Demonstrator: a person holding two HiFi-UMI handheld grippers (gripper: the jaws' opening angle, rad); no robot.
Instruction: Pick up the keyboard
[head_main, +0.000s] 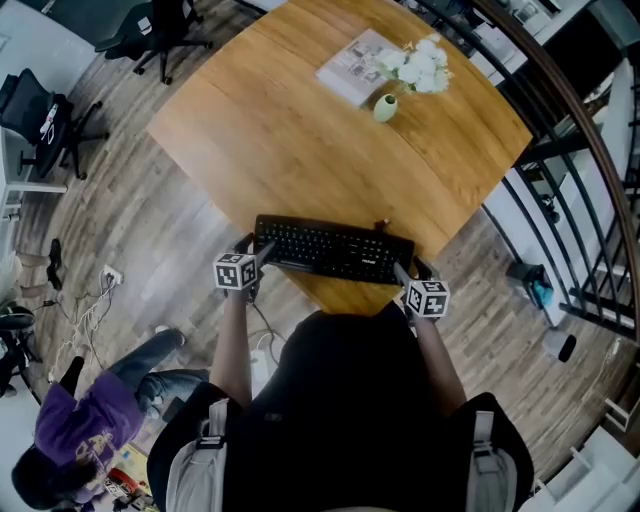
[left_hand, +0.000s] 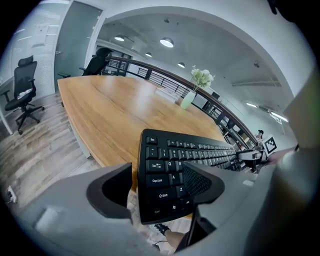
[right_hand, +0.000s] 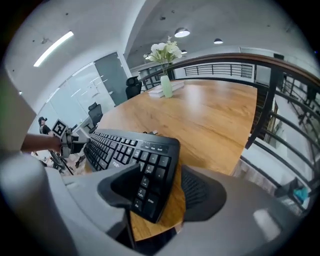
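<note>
A black keyboard (head_main: 332, 250) lies flat on the wooden table (head_main: 300, 130), along its near edge. In the left gripper view the keyboard (left_hand: 195, 155) has its left corner jutting past the table edge. My left gripper (head_main: 263, 250) is at that end and stands open: in the left gripper view (left_hand: 157, 187) one jaw hovers over the keys and the other sits off the edge. My right gripper (head_main: 402, 268) is open at the right end; in the right gripper view (right_hand: 162, 190) the keyboard (right_hand: 125, 147) passes between the spread jaws. Neither gripper's pads visibly press on it.
A green vase with white flowers (head_main: 387, 107) and an open magazine (head_main: 350, 65) sit at the table's far side. A dark railing (head_main: 560, 150) runs along the right. Office chairs (head_main: 160, 30) stand at upper left, and a person in purple (head_main: 80, 430) sits on the floor at lower left.
</note>
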